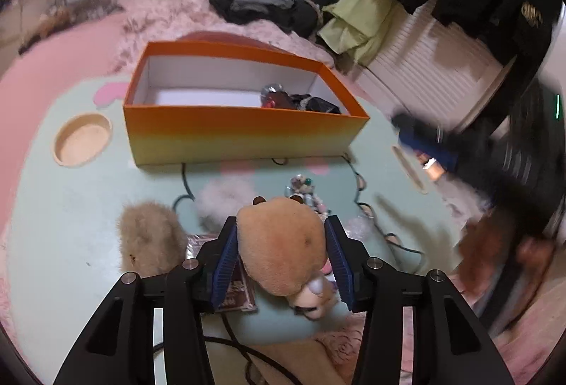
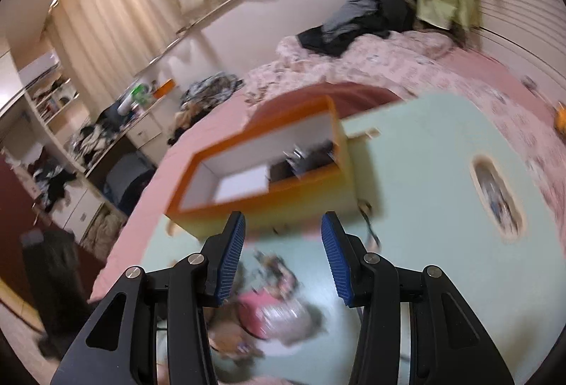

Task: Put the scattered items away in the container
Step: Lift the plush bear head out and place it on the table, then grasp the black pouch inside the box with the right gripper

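The left tool (image 1: 281,245) is clamped on a tan plush (image 1: 283,243) to carry it to the box (image 1: 244,134) just behind, while the right tool (image 2: 283,256) waits apart.

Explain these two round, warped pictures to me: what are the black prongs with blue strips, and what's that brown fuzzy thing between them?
Each picture comes from a wide-angle camera fixed on a hand-held gripper, looking forward along its two fingers; a person holds one in each hand. In the left view, the left gripper has its blue pads shut on a tan plush toy, above a pale green table. On the table stand an orange box with some dark items already in it, a fluffy beige pompom, a beaded trinket and a black cord. The right view is blurred; the right gripper is open, holding nothing.
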`<state>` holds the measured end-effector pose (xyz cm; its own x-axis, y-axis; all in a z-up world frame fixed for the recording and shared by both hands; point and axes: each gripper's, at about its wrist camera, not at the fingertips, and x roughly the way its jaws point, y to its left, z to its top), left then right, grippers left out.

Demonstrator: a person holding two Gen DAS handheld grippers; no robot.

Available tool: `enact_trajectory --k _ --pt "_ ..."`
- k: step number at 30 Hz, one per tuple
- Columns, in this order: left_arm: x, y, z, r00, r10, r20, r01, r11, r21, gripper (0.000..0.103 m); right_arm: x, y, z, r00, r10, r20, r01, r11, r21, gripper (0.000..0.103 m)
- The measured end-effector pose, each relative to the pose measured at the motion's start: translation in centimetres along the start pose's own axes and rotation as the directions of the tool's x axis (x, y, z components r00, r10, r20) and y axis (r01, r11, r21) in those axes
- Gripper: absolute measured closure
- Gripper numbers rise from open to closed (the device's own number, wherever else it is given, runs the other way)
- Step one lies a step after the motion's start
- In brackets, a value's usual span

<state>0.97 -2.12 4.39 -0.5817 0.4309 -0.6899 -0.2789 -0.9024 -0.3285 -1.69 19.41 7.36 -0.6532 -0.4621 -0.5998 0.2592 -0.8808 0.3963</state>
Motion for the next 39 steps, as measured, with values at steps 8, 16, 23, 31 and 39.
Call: enact_trajectory --k 8,16,23,31,39 --pt "1.1 -0.7 -0.6 0.998 0.06 0.029 -0.061 0.997 0.039 0.033 8.9 4.5 6.2 0.953 -0.108 -0.282 0.066 0.986 -0.156 0.078" --pt "-2.0 0.1 -1.2 0.99 -0.025 0.137 0.023 1.0 0.016 0.024 15.0 4.3 5.8 0.875 -0.264 -0.407 0.183 0.957 -0.227 0.082" --pt "-1.6 0.8 -1.5 0.991 -0.042 0.126 0.046 0.999 -0.027 0.024 16.5 4.6 6.4 0.823 -0.3 -0.482 0.201 0.948 -0.247 0.078" --pt "-1.9 1.0 -1.7 0.99 -0.048 0.129 0.052 0.998 -0.035 0.024 17.5 3.9 6.1 0.808 -0.24 -0.538 0.152 0.967 -0.203 0.064" --pt "-1.9 0.7 -1.8 0.991 -0.054 0.125 0.058 0.998 -0.032 0.024 18.4 3.4 5.0 0.789 -0.259 -0.557 0.156 0.962 -0.226 0.061"
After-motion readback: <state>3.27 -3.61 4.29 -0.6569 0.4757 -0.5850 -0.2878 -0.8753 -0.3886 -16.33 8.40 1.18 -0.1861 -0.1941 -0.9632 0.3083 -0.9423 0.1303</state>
